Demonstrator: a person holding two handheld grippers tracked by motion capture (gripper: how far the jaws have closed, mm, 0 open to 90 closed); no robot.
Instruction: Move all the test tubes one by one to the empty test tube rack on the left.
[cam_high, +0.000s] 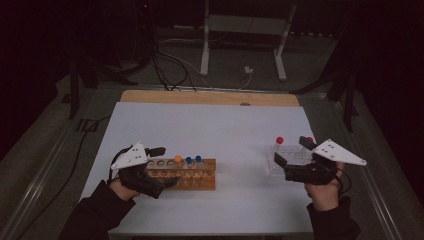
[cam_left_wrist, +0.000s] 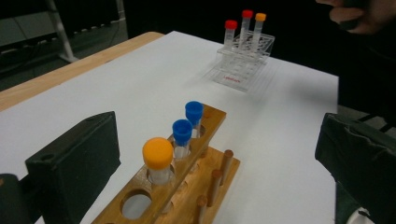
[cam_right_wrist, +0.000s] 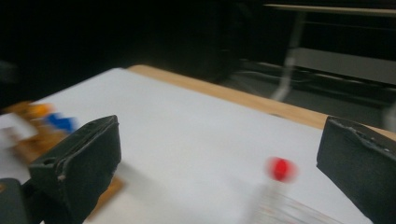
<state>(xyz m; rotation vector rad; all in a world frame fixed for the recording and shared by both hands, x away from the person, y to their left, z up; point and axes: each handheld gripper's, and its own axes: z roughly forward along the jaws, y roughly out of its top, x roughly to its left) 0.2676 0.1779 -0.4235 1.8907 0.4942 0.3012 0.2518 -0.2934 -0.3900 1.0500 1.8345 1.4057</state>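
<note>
Left claw (cam_high: 162, 166): jaws stand wide apart and grip nothing; it sits at the left end of the wooden rack, whose front tubes lie between the jaws in the left gripper view.
Right claw (cam_high: 294, 151): jaws spread wide, nothing between the pads; it hangs over the clear rack at the right of the worktop.
Wooden rack (cam_left_wrist: 205, 163): lies on the white worktop (cam_high: 215, 130) in front of the left hand (cam_high: 125, 186), with empty holes toward the camera.
Orange-capped tube (cam_left_wrist: 158, 158): upright in the wooden rack, nearest the left claw.
Blue-capped tubes (cam_left_wrist: 182, 135): two, upright in the same row just behind the orange one.
Clear rack (cam_left_wrist: 243, 58): well apart from the wooden rack, toward the right edge; it holds two red-capped tubes (cam_left_wrist: 230, 30) and one orange-capped.
Right gripper view: blurred; one red cap (cam_right_wrist: 281, 169) shows between the jaws.
</note>
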